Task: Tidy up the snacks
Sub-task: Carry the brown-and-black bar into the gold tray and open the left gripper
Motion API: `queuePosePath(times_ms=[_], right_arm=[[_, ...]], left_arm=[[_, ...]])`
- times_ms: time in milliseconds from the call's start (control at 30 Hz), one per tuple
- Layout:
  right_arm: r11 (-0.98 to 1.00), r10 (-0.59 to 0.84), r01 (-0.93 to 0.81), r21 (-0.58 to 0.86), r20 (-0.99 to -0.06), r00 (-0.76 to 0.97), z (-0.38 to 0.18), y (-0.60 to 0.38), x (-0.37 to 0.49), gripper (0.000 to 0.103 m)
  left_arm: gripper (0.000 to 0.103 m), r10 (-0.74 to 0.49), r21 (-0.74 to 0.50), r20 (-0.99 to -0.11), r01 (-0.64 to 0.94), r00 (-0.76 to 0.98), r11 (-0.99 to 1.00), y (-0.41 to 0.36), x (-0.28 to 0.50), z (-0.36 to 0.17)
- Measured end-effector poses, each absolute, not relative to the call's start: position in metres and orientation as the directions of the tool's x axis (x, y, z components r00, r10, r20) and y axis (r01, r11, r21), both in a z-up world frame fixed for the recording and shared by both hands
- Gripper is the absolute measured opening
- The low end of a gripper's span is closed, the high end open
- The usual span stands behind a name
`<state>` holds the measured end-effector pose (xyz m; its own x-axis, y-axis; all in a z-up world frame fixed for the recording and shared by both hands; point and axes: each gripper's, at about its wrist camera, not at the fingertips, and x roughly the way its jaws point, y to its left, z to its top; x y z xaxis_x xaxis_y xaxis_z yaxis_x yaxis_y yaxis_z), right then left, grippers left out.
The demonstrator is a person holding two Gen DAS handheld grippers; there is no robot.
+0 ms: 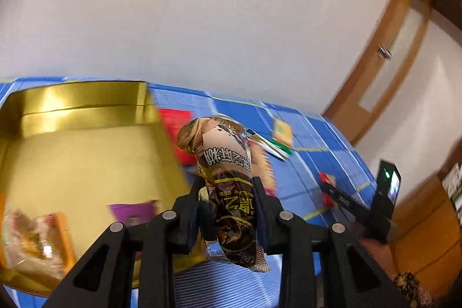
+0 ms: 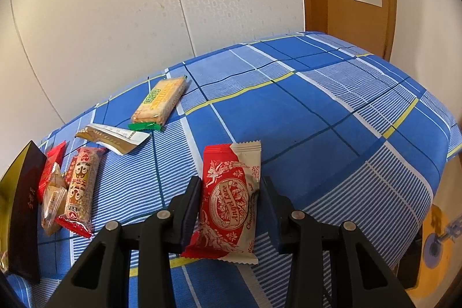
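Snacks: several wrapped packets lie scattered on a blue plaid cloth, beside a wall.
Gold box: open on the cloth at the left gripper's left, a purple packet and blurred orange-wrapped items resting on its floor; the right wrist view shows its dark outer wall at far left.
Left gripper: raised above the cloth just right of the box, its fingers pinching a brown-and-gold sesame packet that stands upright between them.
Right gripper: low over the cloth, fingers spread to either side of a red-and-cream Angel Love packet; whether they touch the wrapper cannot be told.
Cracker pack: yellow with green ends, lying near the wall.
Sesame bar: red-ended, just beside the box with a clear-wrapped piece.
Beige sachet: flat between the cracker pack and the bar.
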<state>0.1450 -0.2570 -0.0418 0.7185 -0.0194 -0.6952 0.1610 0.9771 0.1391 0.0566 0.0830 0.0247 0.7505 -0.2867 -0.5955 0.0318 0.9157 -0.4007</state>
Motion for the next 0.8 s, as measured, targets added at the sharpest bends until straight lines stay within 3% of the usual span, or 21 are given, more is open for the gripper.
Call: queuePosePath(times_ms=[200,467,800], right_arm=[[0.979,-0.024,0.158,0.129,-0.696,0.718,-0.042,-0.256,0.145,0.041],[0.979,-0.023,0.156,0.131,-0.692,0.722,-0.041,-0.257,0.145,0.041],[0.979,-0.024,0.156,0.13,-0.69,0.723,-0.04,-0.256,0.144,0.041]], left_arm=[[0.031,-0.208,-0.437,-0.619,-0.111,0.758,0.892,0.135,0.051,0.01],[0.032,-0.194,-0.463,-0.703,-0.233,0.685,0.855,0.172,0.048,-0.023],[0.032,-0.029,-0.273,-0.775,-0.292,0.632,0.917,0.183,0.042,-0.038]])
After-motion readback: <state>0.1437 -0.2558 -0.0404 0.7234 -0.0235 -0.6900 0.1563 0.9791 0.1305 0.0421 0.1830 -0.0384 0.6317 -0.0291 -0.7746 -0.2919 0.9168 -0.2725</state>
